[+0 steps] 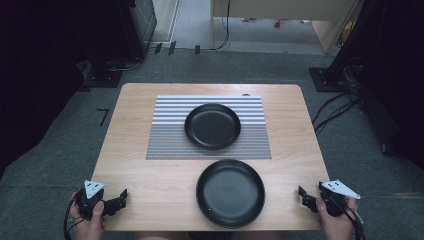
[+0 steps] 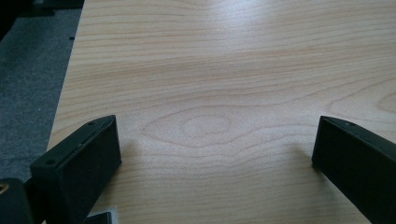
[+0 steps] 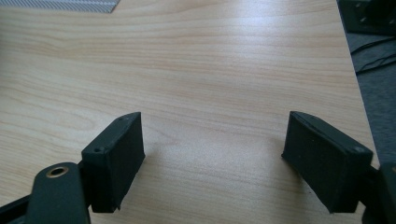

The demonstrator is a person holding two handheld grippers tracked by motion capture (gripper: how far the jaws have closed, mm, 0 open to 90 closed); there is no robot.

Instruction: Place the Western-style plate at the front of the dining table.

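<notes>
The left gripper (image 1: 120, 198) rests at the near left corner of the wooden table (image 1: 135, 145), held in the person's left hand (image 1: 89, 220), its jaws spread wide with bare wood between them, as the left gripper view (image 2: 215, 154) shows. The right gripper (image 1: 304, 196) sits at the near right corner in the right hand (image 1: 334, 217), its jaws likewise wide apart and holding nothing, seen over bare wood in the right gripper view (image 3: 212, 158). Between the two grippers, a little ahead of them, lies a black plate (image 1: 230, 193) near the table's front edge. Farther ahead, a second black plate (image 1: 212, 126) sits on a striped placemat (image 1: 165, 130) toward the far side. Beyond the table lies grey carpet (image 1: 65, 150).
</notes>
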